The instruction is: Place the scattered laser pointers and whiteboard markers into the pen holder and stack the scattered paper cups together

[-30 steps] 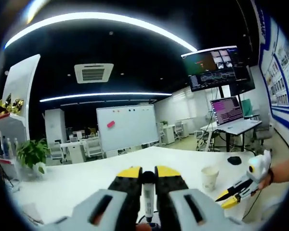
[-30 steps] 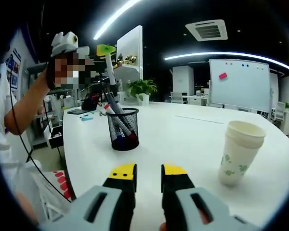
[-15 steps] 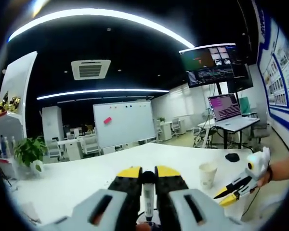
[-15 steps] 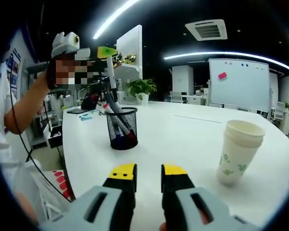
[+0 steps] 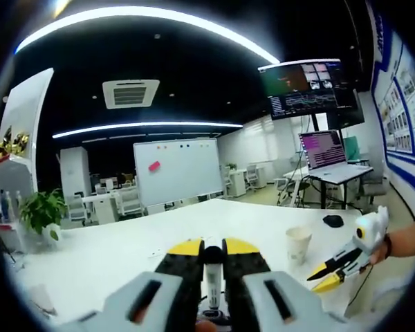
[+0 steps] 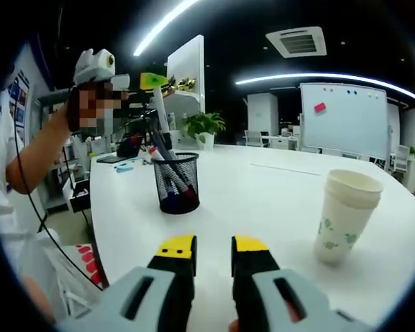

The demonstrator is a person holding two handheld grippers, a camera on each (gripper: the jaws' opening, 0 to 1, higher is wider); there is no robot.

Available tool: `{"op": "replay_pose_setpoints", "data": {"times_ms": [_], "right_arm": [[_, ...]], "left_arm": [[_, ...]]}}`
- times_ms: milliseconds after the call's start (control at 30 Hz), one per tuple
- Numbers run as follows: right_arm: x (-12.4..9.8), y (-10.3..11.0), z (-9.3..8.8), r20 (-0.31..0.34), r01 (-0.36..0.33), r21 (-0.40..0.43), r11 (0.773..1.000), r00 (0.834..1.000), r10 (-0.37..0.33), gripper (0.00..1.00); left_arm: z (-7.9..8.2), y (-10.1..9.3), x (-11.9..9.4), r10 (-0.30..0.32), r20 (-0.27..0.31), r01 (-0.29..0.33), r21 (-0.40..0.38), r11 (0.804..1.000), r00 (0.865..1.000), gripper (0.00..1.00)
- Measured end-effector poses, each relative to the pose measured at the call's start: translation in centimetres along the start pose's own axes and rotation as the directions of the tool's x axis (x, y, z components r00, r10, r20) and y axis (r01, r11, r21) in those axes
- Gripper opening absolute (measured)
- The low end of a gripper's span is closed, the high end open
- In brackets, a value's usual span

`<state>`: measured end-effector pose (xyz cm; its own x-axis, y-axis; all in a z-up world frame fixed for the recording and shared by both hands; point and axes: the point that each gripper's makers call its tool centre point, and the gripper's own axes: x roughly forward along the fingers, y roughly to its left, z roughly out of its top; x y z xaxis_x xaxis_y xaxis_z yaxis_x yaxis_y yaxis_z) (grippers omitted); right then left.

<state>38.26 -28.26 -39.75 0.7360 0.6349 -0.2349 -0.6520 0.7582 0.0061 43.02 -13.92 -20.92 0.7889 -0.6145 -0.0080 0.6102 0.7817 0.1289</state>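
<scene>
On the white table, my left gripper still clamps a whiteboard marker, now lower over the pen holder; my right gripper stays open and empty.

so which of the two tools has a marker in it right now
The left tool, shut on a whiteboard marker. The right tool is open with nothing between its jaws.

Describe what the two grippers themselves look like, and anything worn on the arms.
Both the left gripper and right gripper have grey bodies, black jaws and yellow tips. Each carries a white camera box, and a dark band sits on the right wrist.
</scene>
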Motion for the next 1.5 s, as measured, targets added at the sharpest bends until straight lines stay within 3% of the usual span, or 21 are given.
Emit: {"op": "replay_pose_setpoints", "data": {"times_ms": [1133, 1500], "right_arm": [[0.2, 0.4, 0.0, 0.000, -0.010, 0.002, 1.000, 1.000, 0.010, 0.19], [0.4, 0.5, -0.2, -0.003, -0.015, 0.002, 1.000, 1.000, 0.015, 0.19]], "left_arm": [[-4.6, -0.9, -0.1, -0.061, -0.139, 0.064, 0.016, 0.998, 0.988, 0.11], [-5.8, -0.3, -0.1, -0.061, -0.164, 0.063, 0.011, 0.998, 0.985, 0.11]]}}
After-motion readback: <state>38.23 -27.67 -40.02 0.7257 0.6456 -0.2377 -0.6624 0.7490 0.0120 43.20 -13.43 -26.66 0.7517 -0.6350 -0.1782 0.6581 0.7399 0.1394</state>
